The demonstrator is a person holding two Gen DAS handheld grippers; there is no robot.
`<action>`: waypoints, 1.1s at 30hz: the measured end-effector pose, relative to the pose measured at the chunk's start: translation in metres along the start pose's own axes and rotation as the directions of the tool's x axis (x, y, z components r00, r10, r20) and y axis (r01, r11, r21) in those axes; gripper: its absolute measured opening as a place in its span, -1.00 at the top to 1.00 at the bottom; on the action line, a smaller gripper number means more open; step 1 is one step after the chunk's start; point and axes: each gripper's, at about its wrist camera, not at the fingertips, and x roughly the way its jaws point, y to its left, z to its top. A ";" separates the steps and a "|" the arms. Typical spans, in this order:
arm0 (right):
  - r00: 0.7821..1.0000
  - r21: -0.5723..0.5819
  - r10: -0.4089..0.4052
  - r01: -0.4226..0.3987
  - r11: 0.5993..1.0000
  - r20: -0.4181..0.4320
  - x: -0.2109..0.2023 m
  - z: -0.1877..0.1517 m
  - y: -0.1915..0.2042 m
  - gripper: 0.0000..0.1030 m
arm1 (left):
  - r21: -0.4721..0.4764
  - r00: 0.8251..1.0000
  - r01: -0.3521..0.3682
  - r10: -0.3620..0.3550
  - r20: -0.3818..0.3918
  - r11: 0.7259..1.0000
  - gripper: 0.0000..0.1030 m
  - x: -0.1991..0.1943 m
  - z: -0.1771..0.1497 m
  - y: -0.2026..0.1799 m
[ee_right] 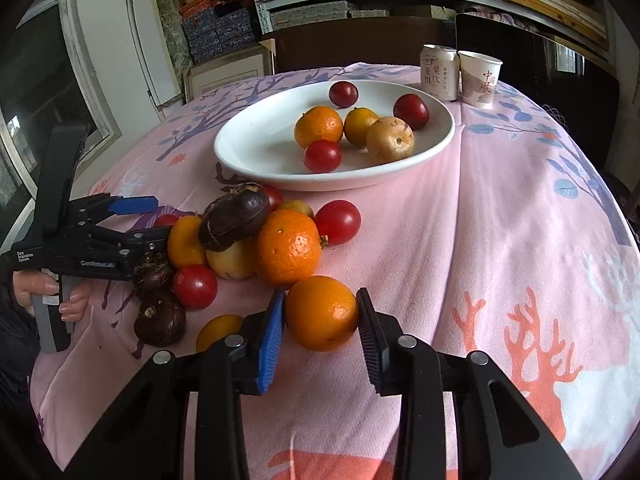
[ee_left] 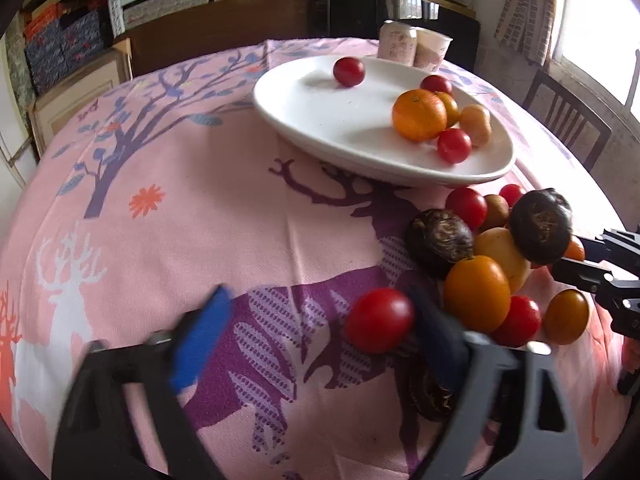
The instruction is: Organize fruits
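Six fruits in the white plate (ee_right: 240,136) already, approx. a dozen left piled on the desk (ee_right: 500,220) just in front of it. Right gripper (ee_right: 321,322): jaws pinching an orange (ee_right: 321,312) at the pile's near edge, pads touching both sides; it's round, no real long axis. Left gripper (ee_left: 316,320): jaws spread wide, a red tomato (ee_left: 379,320) against the right pad, not clamped yet. Tomato's slightly oval, long axis roughly across the jaws.

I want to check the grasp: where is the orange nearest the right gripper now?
In the right wrist view the orange sits low centre on the tablecloth, between the right gripper's two pads, just in front of the fruit pile.
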 end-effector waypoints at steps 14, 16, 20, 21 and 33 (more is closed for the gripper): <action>0.999 0.105 0.032 -0.029 0.994 -0.027 0.005 0.001 -0.021 -0.44 | 0.018 0.997 -0.080 0.081 -0.012 0.997 -0.89 0.002 -0.006 -0.007; 0.999 0.101 0.034 -0.031 0.994 -0.024 0.005 0.001 -0.020 -0.47 | -0.033 0.999 -0.028 0.027 -0.045 0.999 -0.92 0.007 -0.005 0.004; 0.999 0.095 0.025 -0.023 0.995 -0.023 0.006 0.000 -0.019 -0.46 | 0.007 0.998 -0.035 0.035 -0.045 0.999 -0.80 0.000 -0.002 -0.005; 1.000 0.095 0.002 0.000 0.995 -0.023 0.005 0.000 -0.018 -0.22 | 0.024 0.999 -0.013 0.014 -0.030 1.000 -0.37 -0.004 -0.002 -0.008; 1.000 0.125 0.009 -0.011 0.992 0.017 -0.004 0.000 -0.025 0.29 | 0.283 0.994 -0.094 0.077 0.072 0.954 0.49 -0.021 -0.017 -0.060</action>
